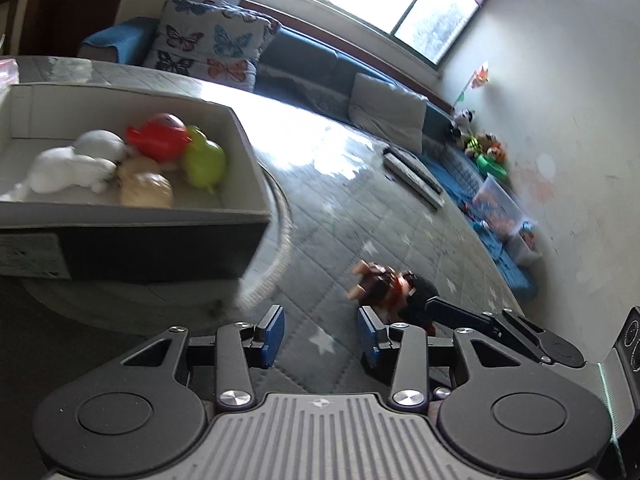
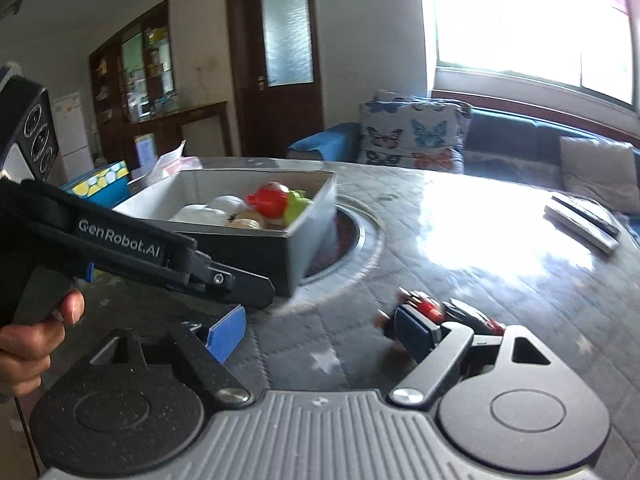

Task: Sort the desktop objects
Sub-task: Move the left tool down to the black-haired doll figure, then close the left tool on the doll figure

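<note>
Box [image 1: 248, 168] on tabletop [image 1: 340, 184]: red, green, white, tan toys.
Left gripper [image 1: 322, 330] and right gripper [image 2: 320, 330]: jaws wide apart, empty; toy figure [image 1: 390, 286] near.

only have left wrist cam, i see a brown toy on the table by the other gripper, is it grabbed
Observer: No. The right gripper is wide open, with nothing between its fingers.
Operator: so where's the toy relative to it
Observer: The toy lies on the table just beyond the gripper's right fingertip and is partly hidden by it. It is not in the gap.
Operator: anything behind the grey box
Observer: Yes, a blue box with yellow spots sits beyond the grey box.
</note>
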Tool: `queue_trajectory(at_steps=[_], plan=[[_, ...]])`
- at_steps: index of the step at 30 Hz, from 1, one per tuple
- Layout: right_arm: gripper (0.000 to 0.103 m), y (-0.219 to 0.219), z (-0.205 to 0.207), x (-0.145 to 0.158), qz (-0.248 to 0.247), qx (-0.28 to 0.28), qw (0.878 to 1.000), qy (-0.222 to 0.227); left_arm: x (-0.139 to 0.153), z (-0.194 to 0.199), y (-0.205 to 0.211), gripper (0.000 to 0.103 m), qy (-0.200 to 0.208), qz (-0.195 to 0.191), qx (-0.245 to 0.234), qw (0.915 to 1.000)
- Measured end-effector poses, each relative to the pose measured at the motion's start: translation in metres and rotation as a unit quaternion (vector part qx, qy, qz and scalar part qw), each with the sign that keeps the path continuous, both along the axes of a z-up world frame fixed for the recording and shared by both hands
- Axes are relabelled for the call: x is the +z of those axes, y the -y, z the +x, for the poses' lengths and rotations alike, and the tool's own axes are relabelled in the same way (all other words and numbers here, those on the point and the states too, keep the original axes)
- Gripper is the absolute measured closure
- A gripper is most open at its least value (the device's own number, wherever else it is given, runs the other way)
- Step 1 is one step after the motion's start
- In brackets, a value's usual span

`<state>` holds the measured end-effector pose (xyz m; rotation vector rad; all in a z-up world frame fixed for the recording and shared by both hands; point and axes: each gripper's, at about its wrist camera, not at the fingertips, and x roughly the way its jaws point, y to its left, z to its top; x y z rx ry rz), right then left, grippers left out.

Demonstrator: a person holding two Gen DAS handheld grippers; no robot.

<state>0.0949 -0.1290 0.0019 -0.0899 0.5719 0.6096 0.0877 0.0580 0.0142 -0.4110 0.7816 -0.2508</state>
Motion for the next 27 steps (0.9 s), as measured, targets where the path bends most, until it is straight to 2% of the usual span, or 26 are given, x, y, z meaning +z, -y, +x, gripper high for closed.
queue_trajectory(at_steps=[8, 15, 27], plan=[[0.018, 0.032, 0.011, -0.015, 0.008, -0.048, 0.999, -0.013, -0.008, 0.013, 0.019, 0.060, -0.018, 0.006, -0.014, 0.9997], [0.018, 0.050, 0.029, -0.026, 0.007, -0.080, 0.996, -0.024, -0.006, 0.036, 0.031, 0.060, -0.018, 0.006, -0.019, 0.9996], [0.022, 0.062, 0.054, -0.045, 0.028, -0.096, 0.993, -0.064, -0.013, 0.079, 0.049, 0.060, -0.034, 0.004, -0.029, 0.9990]])
